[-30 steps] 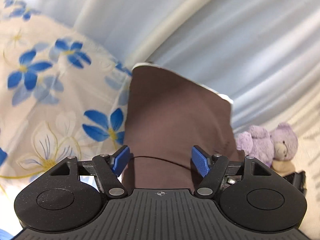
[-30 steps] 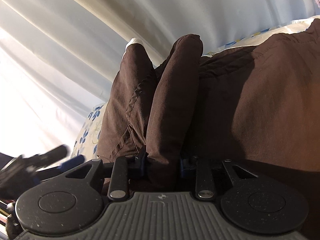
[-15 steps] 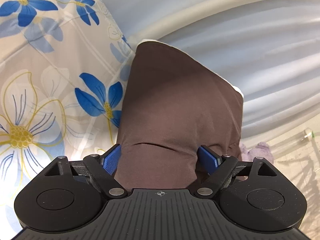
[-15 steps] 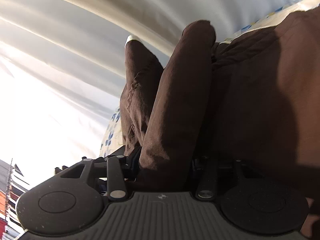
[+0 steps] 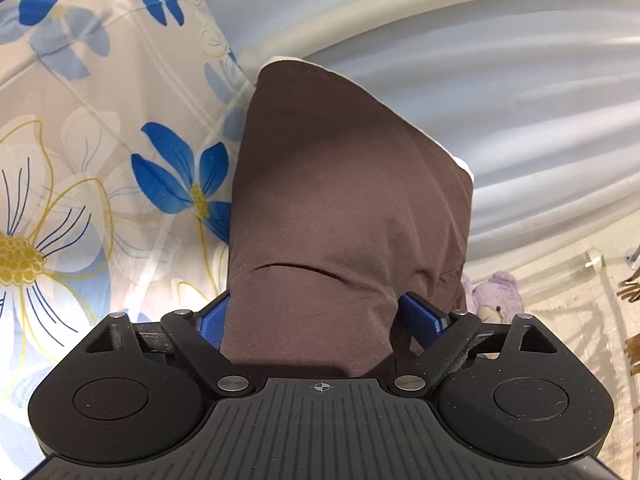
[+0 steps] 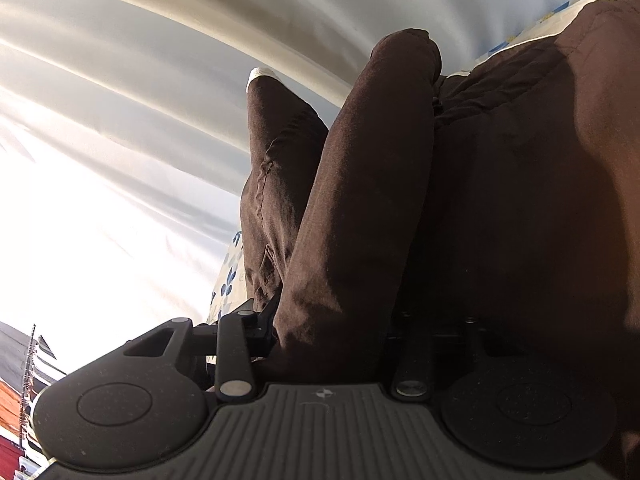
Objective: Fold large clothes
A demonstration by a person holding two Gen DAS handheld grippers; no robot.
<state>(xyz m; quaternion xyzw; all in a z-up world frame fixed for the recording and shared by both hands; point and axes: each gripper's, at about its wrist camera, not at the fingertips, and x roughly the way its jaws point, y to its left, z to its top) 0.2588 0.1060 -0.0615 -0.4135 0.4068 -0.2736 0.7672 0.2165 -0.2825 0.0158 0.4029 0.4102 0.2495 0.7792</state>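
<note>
A large dark brown garment point(image 5: 344, 184) lies on a floral bedsheet point(image 5: 80, 184). In the left wrist view a flat fold of it runs forward from between my left gripper's point(image 5: 316, 322) blue fingertips point(image 5: 420, 316), which stand wide apart on either side of the cloth without pinching it. In the right wrist view my right gripper point(image 6: 332, 336) is shut on a thick bunched fold of the same garment point(image 6: 360, 200), which rises up from the jaws; its fingertips are buried in the cloth. More brown cloth fills the right of that view.
Pale blue-grey curtains point(image 5: 500, 80) hang behind the bed and show bright in the right wrist view point(image 6: 120, 140). A purple plush bear point(image 5: 496, 300) lies at the right. Stacked items point(image 6: 24, 400) sit at the lower left of the right wrist view.
My left gripper has moved forward over the garment and its fingers have spread wider around the fold. My right gripper has kept its hold and tilted, lifting the bunched fold.
</note>
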